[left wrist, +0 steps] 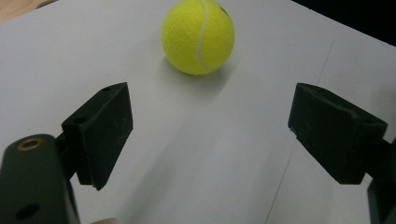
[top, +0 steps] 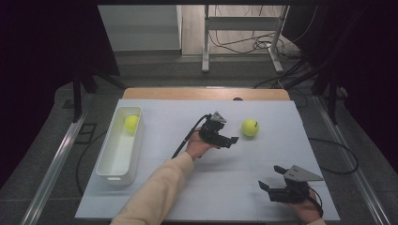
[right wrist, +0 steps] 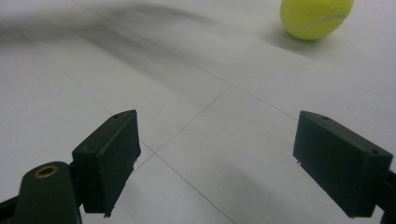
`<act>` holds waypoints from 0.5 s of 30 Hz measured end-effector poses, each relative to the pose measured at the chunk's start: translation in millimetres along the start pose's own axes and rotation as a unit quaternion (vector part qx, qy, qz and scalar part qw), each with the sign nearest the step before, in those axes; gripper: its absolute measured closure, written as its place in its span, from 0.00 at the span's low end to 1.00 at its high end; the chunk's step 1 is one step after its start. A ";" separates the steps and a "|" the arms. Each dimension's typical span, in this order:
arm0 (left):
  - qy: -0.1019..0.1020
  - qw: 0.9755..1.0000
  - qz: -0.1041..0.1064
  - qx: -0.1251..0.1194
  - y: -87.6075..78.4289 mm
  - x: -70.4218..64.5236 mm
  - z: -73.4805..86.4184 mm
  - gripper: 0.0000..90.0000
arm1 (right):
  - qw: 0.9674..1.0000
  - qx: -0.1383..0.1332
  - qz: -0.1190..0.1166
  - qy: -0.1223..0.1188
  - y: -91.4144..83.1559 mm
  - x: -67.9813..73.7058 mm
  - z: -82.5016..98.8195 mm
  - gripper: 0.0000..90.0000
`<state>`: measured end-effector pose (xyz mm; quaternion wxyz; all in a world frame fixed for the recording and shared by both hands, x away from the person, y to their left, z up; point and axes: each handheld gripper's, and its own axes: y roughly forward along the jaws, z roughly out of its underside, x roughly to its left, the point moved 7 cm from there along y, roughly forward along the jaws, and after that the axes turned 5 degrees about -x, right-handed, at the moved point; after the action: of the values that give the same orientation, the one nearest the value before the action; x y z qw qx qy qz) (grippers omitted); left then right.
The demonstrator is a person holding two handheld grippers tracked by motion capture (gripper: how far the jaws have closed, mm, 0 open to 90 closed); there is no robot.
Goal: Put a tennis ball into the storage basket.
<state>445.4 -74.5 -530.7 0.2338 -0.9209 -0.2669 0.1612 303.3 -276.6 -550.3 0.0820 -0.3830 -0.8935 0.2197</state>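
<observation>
So quick update from my end, watching the feeds remotely. Left gripper (top: 232, 139) is hovering over the table (top: 155, 117) w/ its jaws spread wide and nothing between them, aimed at the loose tennis ball (top: 250, 127). Ball sits on the white surface just ahead of the jaw tips, not touching either one. In the left gripper view the ball (left wrist: 198, 36) is dead ahead and roughly centred between the two black jaws, which imo is why the hand is angled that way: line it up first, then push fwd and close. Gap looks plenty wide for the ball, so no need to open more.

Right gripper (top: 271, 179) is parked low, well behind and to the side of the left one, jaws also spread, pinching nothing. Prob just kept out of the way. From the right gripper view the same ball (right wrist: 316, 17) is far off ahead, toward the upper right.

Containers: one white bin (top: 107, 174) well off to the left gripper's other side, near the table edge. It holds a second tennis ball (top: 132, 123) at its far end, rest of the bin is bare. My guess is the loose ball goes in there too, tbh.
</observation>
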 end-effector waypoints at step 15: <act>0.005 1.000 0.000 0.002 13.2 -2.5 -5.1 0.16 | 1.000 0.000 0.000 0.003 -0.1 -0.7 -0.3 0.17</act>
<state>451.1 -87.5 -532.8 0.2374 -0.9211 -0.2655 0.1575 303.9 -277.0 -550.0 0.0845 -0.3836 -0.8932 0.2188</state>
